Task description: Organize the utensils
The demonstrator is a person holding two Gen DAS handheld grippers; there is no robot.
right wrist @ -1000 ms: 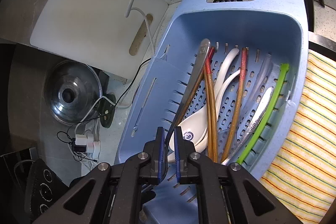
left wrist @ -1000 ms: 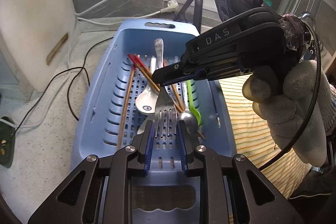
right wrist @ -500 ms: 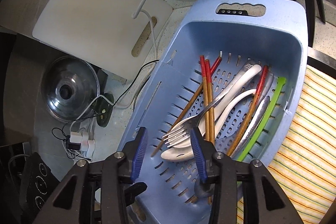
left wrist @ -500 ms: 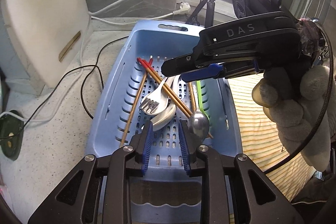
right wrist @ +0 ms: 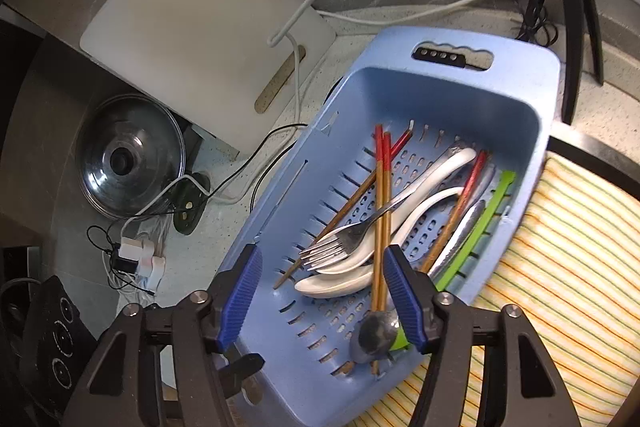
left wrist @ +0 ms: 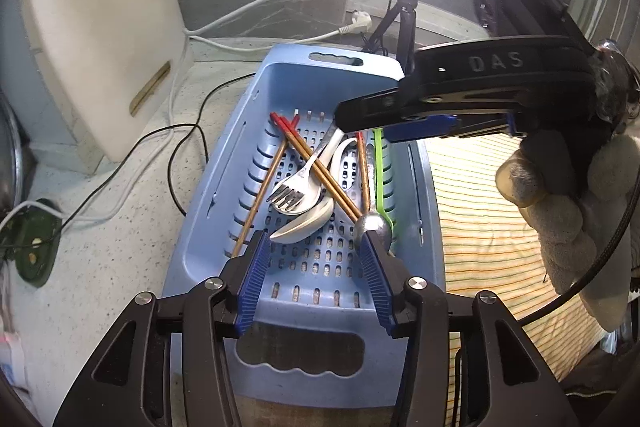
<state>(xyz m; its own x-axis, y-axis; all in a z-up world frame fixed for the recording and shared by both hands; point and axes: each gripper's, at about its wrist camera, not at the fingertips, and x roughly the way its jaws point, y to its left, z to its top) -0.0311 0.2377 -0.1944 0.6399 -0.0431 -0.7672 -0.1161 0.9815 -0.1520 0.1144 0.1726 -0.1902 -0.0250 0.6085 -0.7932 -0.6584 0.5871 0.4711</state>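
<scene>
Left gripper [left wrist: 314, 269] is seen low centre of its own view, jaws opening, nothing between the blue pads; it is pointed down over the near end of the blue basket [left wrist: 208, 211], likely so the utensils inside stay in reach. Right gripper [right wrist: 322, 291] is seen low centre of the right wrist view, jaws also opening and empty; fork tines and spoon bowls appear between the pads but lie below in the basket, untouched. In the left wrist view the right gripper [left wrist: 360, 125] is held from the right of frame by a gloved hand [left wrist: 560, 195], hovering above the far half of the basket.

All utensils are in the basket, loosely piled, not sorted: metal fork [right wrist: 340, 239] lying across the white spoons [right wrist: 420, 203], tines toward lower left; red-tipped chopsticks [right wrist: 382, 203] crossed over the pile, one pair running top to bottom, others angled; metal spoon [right wrist: 374, 335] with its bowl at the bottom near the right pad; green utensil [right wrist: 476, 227] along the right wall. The pile is judged as loose drop-in, handles mostly toward the top of frame.

Basket sits on the speckled worktop [right wrist: 192, 255], its right edge over a striped cloth [right wrist: 568, 267]; white cutting board [right wrist: 200, 23] is leaned upper left, pot lid [right wrist: 128, 163] at left, cables beside it.
</scene>
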